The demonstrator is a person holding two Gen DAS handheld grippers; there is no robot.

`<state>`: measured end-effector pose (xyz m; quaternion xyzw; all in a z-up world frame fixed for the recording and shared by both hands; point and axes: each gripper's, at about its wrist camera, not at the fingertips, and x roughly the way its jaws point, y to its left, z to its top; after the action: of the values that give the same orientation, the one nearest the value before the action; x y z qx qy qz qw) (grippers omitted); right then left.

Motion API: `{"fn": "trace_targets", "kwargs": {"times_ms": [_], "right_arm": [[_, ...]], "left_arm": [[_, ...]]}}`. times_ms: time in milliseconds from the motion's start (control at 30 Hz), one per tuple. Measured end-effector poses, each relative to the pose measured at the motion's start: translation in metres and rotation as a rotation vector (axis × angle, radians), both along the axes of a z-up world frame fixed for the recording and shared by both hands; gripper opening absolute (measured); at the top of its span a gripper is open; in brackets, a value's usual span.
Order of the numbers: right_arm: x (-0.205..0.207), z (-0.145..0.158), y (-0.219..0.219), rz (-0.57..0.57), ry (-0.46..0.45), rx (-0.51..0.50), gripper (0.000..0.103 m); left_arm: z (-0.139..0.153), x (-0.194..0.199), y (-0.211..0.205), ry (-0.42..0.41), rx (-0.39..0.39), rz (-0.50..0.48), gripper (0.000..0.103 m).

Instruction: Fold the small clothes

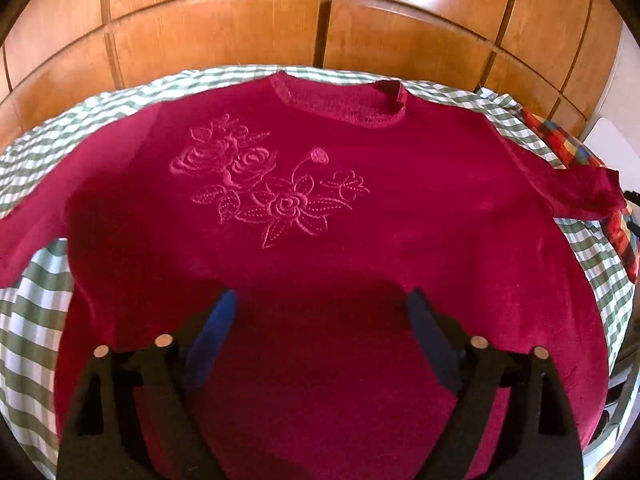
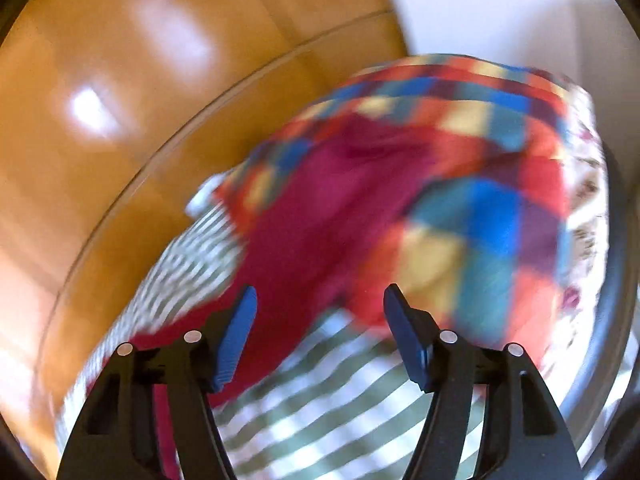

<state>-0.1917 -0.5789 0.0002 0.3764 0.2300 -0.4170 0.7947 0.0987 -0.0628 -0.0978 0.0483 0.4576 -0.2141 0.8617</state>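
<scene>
A dark red sweater (image 1: 320, 220) with embossed flowers lies flat, front up and collar away from me, on a green-and-white checked cloth (image 1: 36, 280). My left gripper (image 1: 323, 296) hovers over the sweater's lower body, its jaws wide apart with nothing between them. The sweater's right sleeve (image 1: 580, 192) reaches onto a multicoloured plaid garment (image 1: 560, 140). The right wrist view is blurred. There my right gripper (image 2: 321, 290) stands open just short of the red sleeve (image 2: 304, 220), which runs under the left finger; the pads do not press on it.
Wooden wardrobe doors (image 1: 320, 20) stand close behind the checked surface. The plaid garment (image 2: 480, 200) lies heaped at the right end, with a flowered white fabric (image 2: 584, 200) beyond it. A white wall (image 2: 500, 8) is at the far right.
</scene>
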Motion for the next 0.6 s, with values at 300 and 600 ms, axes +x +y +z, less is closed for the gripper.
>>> {"fn": "trace_targets", "kwargs": {"times_ms": [300,600], "right_arm": [[0.03,0.001,-0.043,0.015,0.11,-0.018,0.007],[0.114,0.075,0.057,0.399,-0.072,-0.131,0.007]], "left_arm": [[-0.004,0.0,-0.007,-0.006,0.028,-0.016,0.097],[0.0,0.002,-0.001,0.016,-0.032,-0.021,0.1]]}}
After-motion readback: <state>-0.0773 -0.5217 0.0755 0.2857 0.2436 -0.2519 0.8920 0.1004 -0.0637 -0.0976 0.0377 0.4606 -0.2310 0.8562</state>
